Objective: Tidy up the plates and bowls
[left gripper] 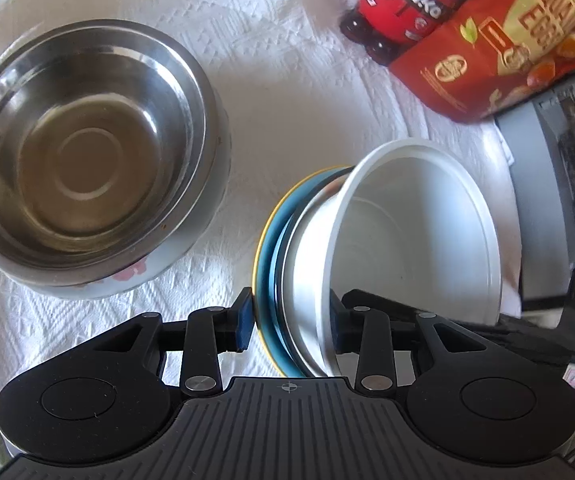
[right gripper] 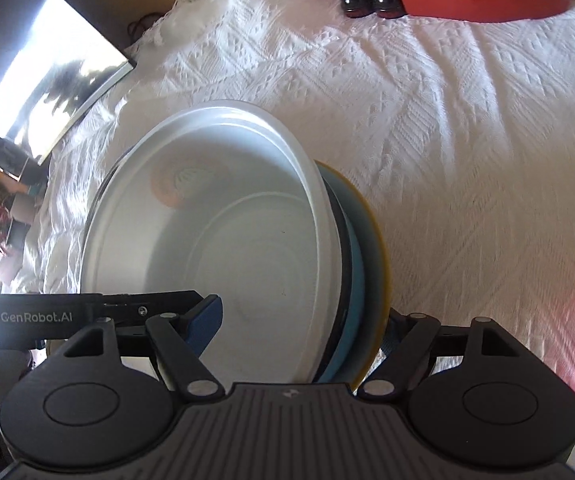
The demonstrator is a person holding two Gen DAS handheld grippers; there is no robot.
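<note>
My left fingers (left gripper: 292,322) and right fingers (right gripper: 303,330) both straddle a tilted stack: white bowl (left gripper: 415,236) nested against a blue plate (left gripper: 265,248); whether either grips, I cannot tell. Beyond, steel bowls (left gripper: 83,152) sit nested on the cloth (left gripper: 287,80).

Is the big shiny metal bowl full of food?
No, the metal bowl sits empty on the white cloth, with its bare shiny bottom showing.
</note>
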